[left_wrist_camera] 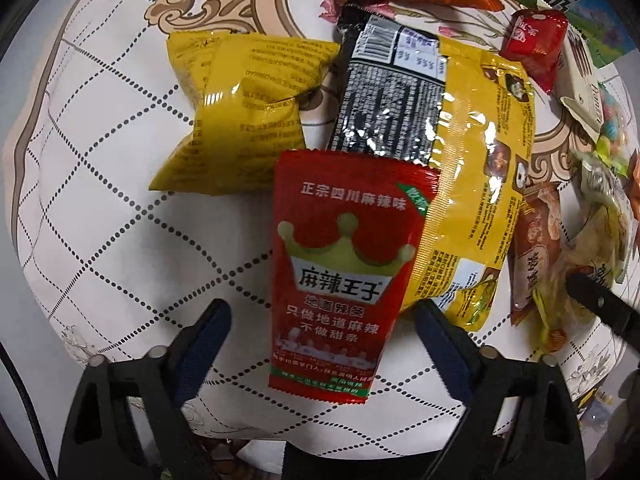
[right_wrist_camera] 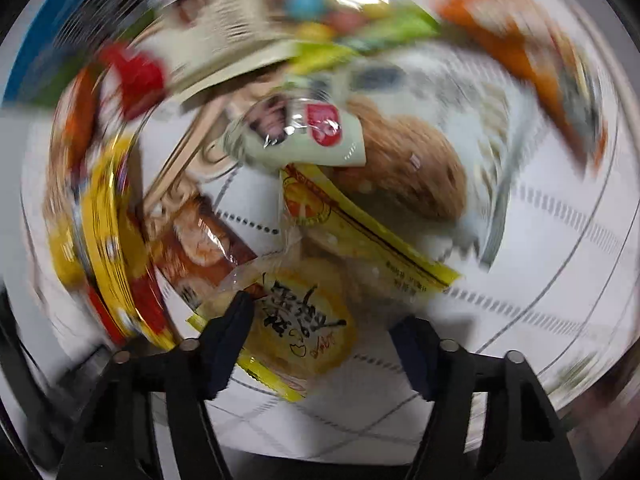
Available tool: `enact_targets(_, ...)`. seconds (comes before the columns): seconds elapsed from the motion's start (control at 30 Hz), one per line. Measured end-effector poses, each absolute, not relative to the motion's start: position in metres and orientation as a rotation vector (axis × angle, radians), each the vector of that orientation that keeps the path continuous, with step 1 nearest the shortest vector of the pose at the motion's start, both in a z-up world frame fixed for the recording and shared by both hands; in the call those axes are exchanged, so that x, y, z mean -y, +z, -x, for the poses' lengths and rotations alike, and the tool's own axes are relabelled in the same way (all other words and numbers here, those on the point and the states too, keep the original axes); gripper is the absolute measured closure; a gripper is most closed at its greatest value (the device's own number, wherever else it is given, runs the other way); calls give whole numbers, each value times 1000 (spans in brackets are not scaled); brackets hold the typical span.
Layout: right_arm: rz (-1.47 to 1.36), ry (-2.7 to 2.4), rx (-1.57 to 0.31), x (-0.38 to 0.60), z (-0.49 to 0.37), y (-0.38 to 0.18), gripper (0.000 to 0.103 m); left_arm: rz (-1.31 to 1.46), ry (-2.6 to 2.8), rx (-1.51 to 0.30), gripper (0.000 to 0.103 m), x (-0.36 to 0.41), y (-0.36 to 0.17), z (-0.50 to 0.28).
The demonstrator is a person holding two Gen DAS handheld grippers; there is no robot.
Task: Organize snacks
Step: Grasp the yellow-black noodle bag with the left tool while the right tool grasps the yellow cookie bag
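A red spicy-strip packet point(left_wrist_camera: 340, 272) lies flat on the white quilted tablecloth point(left_wrist_camera: 112, 184). My left gripper point(left_wrist_camera: 322, 320) hangs over its lower half, open, with one finger on either side and a gap to each. In the blurred right wrist view, a clear packet with a round yellow pastry point(right_wrist_camera: 304, 320) sits between the fingers of my right gripper point(right_wrist_camera: 324, 324). The left finger overlaps the packet's edge, while the right finger stands apart from it.
Behind the red packet lie a yellow pillow bag point(left_wrist_camera: 240, 112) and a large yellow and black bag point(left_wrist_camera: 460, 152). Orange and red packets point(left_wrist_camera: 532, 44) crowd the far right. A brown packet point(right_wrist_camera: 200, 240) and a bread packet point(right_wrist_camera: 408, 172) lie near the pastry.
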State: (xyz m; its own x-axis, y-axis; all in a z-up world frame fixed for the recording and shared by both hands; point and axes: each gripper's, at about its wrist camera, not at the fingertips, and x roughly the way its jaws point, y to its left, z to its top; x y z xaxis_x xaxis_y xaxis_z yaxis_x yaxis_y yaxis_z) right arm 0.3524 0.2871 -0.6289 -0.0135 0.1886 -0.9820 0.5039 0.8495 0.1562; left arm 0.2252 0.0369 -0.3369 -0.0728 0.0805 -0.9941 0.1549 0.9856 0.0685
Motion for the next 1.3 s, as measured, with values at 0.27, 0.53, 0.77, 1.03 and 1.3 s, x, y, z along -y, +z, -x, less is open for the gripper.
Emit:
enact_targets(0.27,-190,-200,-1620,-326,-356,-629,43,-215,132,-1604,12,-108,-356,-242)
enact_targets(0.53,-274,-184,-1613,-331,-351,-610,26,-146,-55,-1455,12,-87,-292,-262)
enact_targets(0.77,-337,-198,-1607,-309,-348,-605,26,-369,-209,-1571,12,-19,-360,-301)
enact_targets(1.03,-338,-224,-1586,-284,-341,-601,47,-406,-174,-1573,21,-24,-414,-327)
enact_targets(1.3,124,-20,-1598,-312,-343,-582,45,-268,-138,-1666,20,-79,-433,-291)
